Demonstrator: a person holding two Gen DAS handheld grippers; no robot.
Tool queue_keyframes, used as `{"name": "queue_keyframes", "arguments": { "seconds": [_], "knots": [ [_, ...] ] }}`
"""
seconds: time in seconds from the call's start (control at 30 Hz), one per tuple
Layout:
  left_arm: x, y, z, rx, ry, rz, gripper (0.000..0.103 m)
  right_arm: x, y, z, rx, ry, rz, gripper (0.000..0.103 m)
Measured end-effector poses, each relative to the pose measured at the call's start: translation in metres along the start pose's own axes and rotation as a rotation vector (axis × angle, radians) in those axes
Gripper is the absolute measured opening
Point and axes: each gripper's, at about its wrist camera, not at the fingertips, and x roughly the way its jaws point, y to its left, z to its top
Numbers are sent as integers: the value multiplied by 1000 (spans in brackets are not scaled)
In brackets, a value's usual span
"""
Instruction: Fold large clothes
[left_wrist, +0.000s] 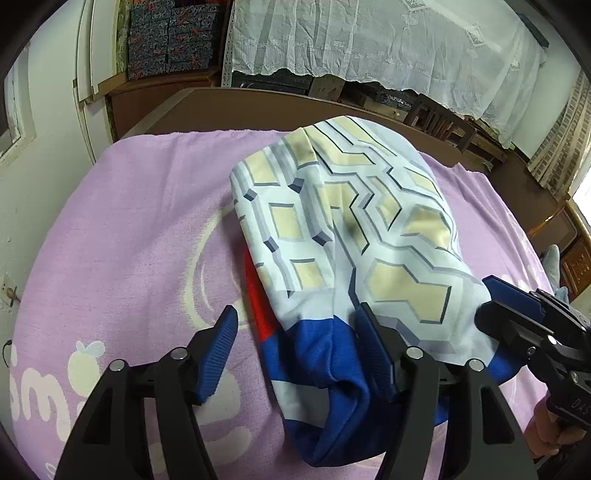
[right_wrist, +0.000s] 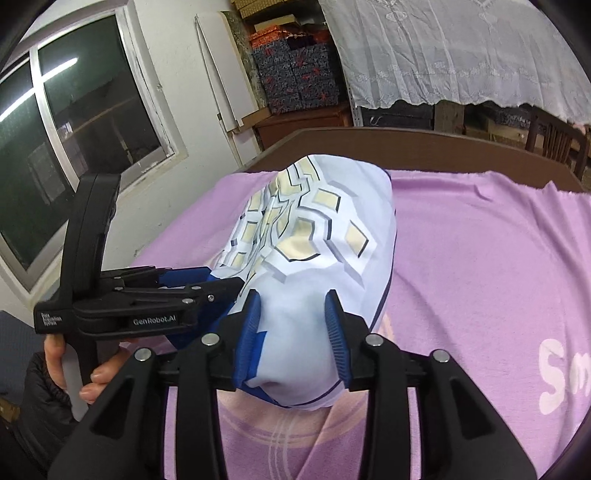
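Observation:
A large garment (left_wrist: 354, 236), pale blue with cream hexagon shapes and a blue and red hem, lies in a long folded strip on the purple blanket (left_wrist: 122, 236). It also shows in the right wrist view (right_wrist: 314, 240). My left gripper (left_wrist: 295, 325) is open over the blue hem at the near end, fingers on either side of the cloth. My right gripper (right_wrist: 293, 306) is open with the garment's near right corner bunched between its blue pads (right_wrist: 336, 325). The right gripper shows at the right edge of the left wrist view (left_wrist: 517, 314). The left gripper shows at the left of the right wrist view (right_wrist: 207, 291).
The blanket (right_wrist: 480, 277) covers a brown table (left_wrist: 229, 107). Behind it stand stacked patterned boxes (right_wrist: 295, 81), a lace-covered shelf (left_wrist: 369, 40) and wooden chairs (left_wrist: 439, 122). A window (right_wrist: 74, 129) is in the white wall at the left.

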Motion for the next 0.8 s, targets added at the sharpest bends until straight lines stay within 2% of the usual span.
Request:
{"name": "queue_keyframes", "arguments": {
  "seconds": [0.13,0.33,0.43,0.47,0.6,0.67,0.8],
  "knots": [
    [0,0,-1,1,-2,13,73,0,-1,-3,-2,-4,-5,36],
    [-6,1,0,-6,-17,1,72,0,0,-4,-8,-8,-10,37],
    [-16,3,2,-15,-45,-39,74,-3,-5,-4,2,-22,-8,44],
    [-22,5,3,-24,-62,-67,78,-4,-7,-4,11,-28,-6,53],
    [-34,10,5,-54,-102,-134,85,-7,-18,-1,60,-30,51,55],
    [-34,12,7,-68,-96,-165,86,-10,-23,0,89,-37,76,59],
    [-20,12,9,-83,-40,-179,89,-14,-31,2,136,-53,109,77]
  ]
}}
